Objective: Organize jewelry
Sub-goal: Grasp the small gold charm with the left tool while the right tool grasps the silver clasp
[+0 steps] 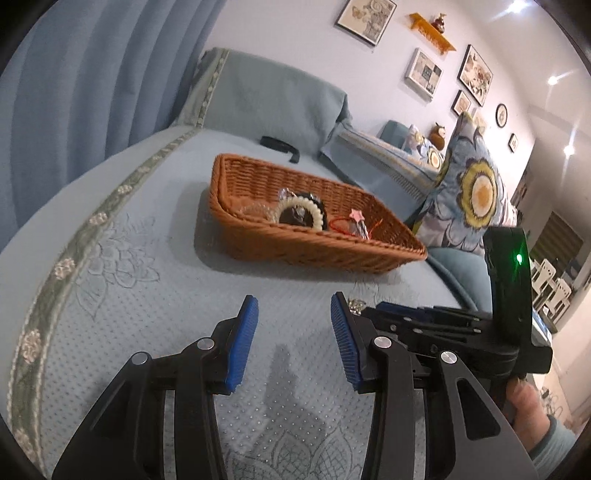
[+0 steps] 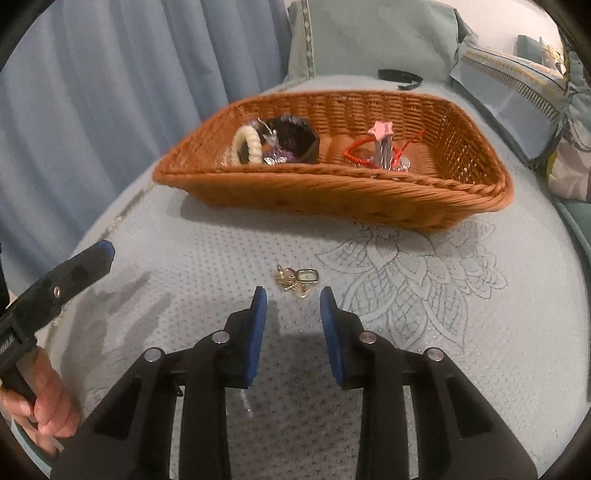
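The basket (image 2: 332, 192) is woven brown wicker, ribbed and matt. The sofa cover (image 2: 498, 332) is pale blue quilted cloth, dotted and embroidered. The small trinket (image 2: 299, 281) near the right tool (image 2: 293, 306) looks like shiny gold metal. Both tools are matt black plastic with ridged blue pads (image 1: 243, 343).

A pale blue quilted sofa cover (image 1: 155, 258) fills the foreground; blue curtains (image 1: 92, 74) hang behind, framed pictures (image 1: 474, 74) line the white wall (image 1: 295, 40), ceiling lights (image 1: 517, 7) glare.
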Tool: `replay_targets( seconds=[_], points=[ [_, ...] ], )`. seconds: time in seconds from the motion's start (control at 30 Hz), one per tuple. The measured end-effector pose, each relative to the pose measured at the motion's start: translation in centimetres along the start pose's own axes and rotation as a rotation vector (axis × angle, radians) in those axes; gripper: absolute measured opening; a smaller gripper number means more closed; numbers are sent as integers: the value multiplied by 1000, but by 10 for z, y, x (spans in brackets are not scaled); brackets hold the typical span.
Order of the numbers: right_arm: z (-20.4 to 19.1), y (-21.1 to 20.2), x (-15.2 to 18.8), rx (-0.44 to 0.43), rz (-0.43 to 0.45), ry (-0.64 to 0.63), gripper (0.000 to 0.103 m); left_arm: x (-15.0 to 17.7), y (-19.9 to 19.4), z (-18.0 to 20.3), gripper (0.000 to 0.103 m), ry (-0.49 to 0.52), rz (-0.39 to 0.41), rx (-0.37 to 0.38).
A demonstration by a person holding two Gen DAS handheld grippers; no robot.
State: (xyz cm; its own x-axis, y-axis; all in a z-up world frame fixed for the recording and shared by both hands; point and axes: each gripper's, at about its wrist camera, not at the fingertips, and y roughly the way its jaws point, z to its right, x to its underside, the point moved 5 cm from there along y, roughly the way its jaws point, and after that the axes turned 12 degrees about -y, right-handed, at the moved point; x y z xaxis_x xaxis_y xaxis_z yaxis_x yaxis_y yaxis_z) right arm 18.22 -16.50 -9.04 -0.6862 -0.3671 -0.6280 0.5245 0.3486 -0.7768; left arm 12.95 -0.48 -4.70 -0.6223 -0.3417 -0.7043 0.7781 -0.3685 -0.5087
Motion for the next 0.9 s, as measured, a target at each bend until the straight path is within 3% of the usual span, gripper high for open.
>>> replay_targets(
  seconds=[0.13, 0.2, 0.33, 0.6, 0.67, 0.77, 0.9],
  points=[
    [-4, 12, -5, 19, -38, -29, 26, 5, 2, 5, 40, 35, -6, -2],
    [-9, 12, -4, 5, -44, -49, 9, 6, 4, 7, 40, 46, -12, -9],
    [-17, 2, 6, -8, -30, -58, 9, 8, 5, 9, 40, 56, -18, -7],
    [6, -31, 42, 1, 18, 101, 9, 12, 9, 14, 40, 80, -41, -4],
    [13, -35, 48, -38, 20, 144, 9, 13, 12, 15, 40, 86, -51, -5],
    [9, -48, 49, -195, 77, 185, 9, 15, 14, 16, 40, 94, -63, -7],
    [-3, -64, 39, -242, 132, 149, 9, 16, 16, 17, 40, 99, -69, -10]
  ],
)
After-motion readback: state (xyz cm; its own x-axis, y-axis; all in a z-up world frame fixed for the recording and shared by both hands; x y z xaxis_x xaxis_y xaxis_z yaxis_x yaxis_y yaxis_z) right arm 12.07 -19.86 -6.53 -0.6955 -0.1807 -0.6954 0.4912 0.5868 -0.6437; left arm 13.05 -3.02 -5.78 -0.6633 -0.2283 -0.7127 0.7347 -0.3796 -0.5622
